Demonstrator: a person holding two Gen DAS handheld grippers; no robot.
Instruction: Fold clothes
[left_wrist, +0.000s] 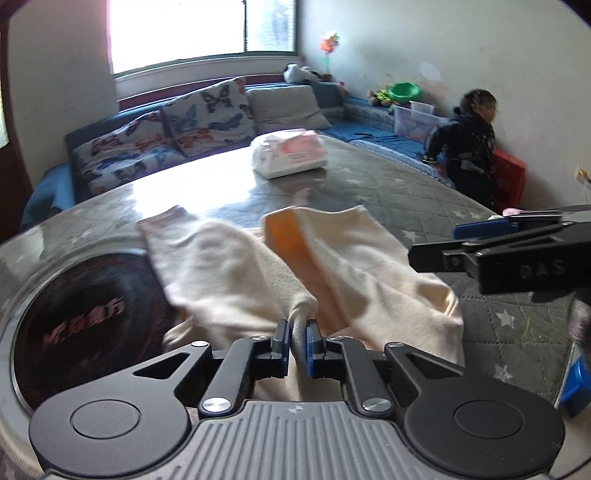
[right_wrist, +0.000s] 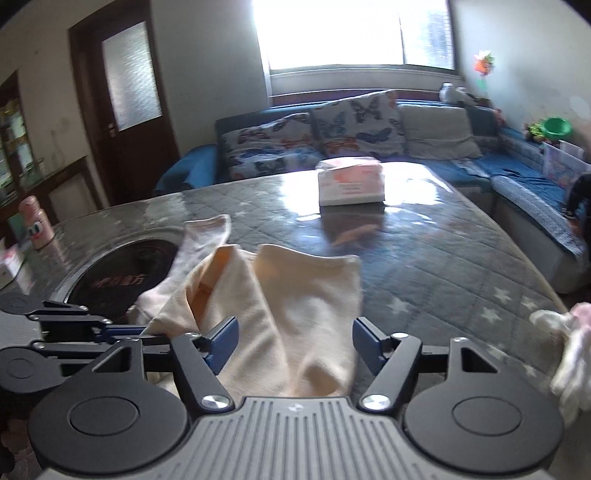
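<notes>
A cream garment with an orange inner lining lies rumpled on the grey quilted table, its two tube-like ends pointing away from me. My left gripper is shut on a bunched fold at the garment's near edge. In the right wrist view the same garment runs between the blue pads of my right gripper, which stands open, with the pads apart from the cloth. The right gripper shows side-on at the right of the left wrist view. The left gripper sits low at the left of the right wrist view.
A black round plate is set into the table under the garment's left end. A tissue pack lies further back. A person is by the sofa at the right. Another pale cloth lies at the table's right edge, a pink bottle far left.
</notes>
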